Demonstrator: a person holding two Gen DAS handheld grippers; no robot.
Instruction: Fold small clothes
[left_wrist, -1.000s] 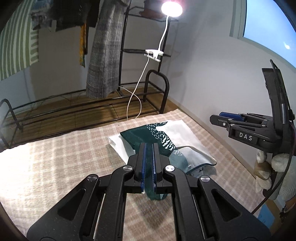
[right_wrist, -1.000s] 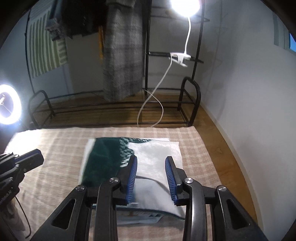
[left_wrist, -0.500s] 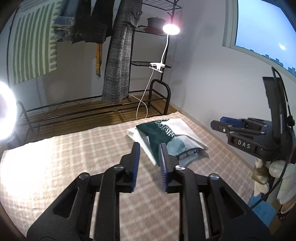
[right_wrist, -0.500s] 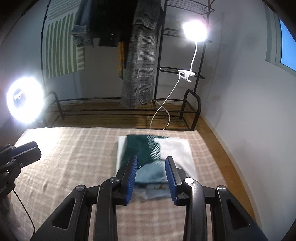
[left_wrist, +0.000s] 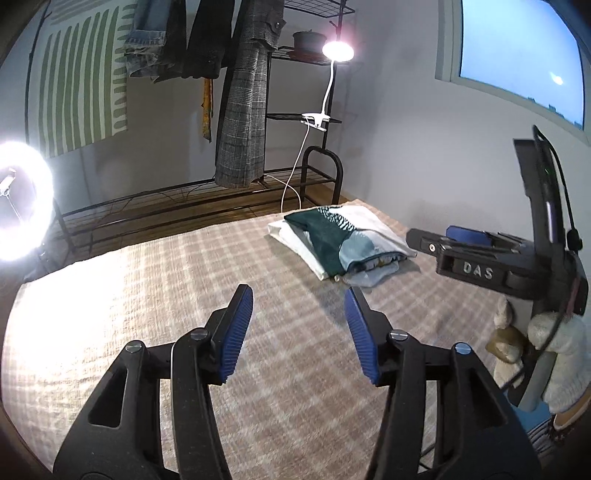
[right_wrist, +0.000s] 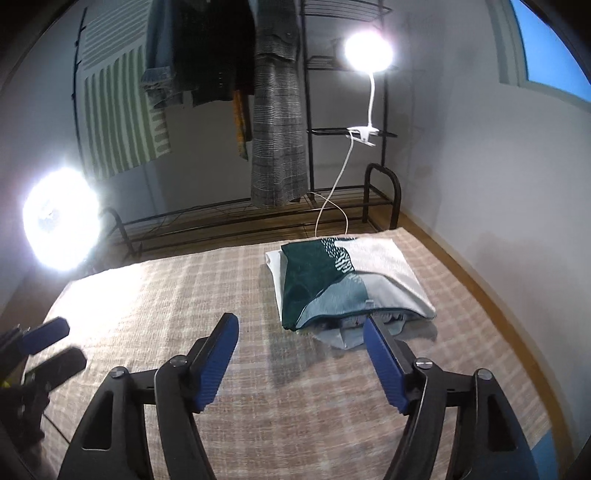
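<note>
A folded garment (left_wrist: 343, 236) (right_wrist: 343, 284), dark green, pale blue and white, lies on a small stack of clothes at the far right of the checked blanket (left_wrist: 177, 288) (right_wrist: 177, 295). My left gripper (left_wrist: 298, 297) hovers over bare blanket short of the stack, its jaws opening with nothing between them. My right gripper (right_wrist: 301, 323) also hangs back from the stack, jaws opening and empty; its right fingertip (right_wrist: 371, 326) lines up with the stack's near edge. The right gripper shows at the right of the left wrist view (left_wrist: 439, 240), and the left gripper's fingers (right_wrist: 44, 334) at the left edge of the right wrist view.
A black clothes rack (left_wrist: 317, 166) (right_wrist: 380, 184) with hanging garments stands beyond the blanket. A clip lamp (left_wrist: 338, 51) (right_wrist: 369, 51) shines on it, and a ring light (left_wrist: 22, 206) (right_wrist: 61, 218) glares at the left. A white wall (right_wrist: 498, 184) runs along the right side.
Both grippers let go of the green garment and drew back from the stack, which now looks smaller and farther. Both sets of jaws have spread wider.
</note>
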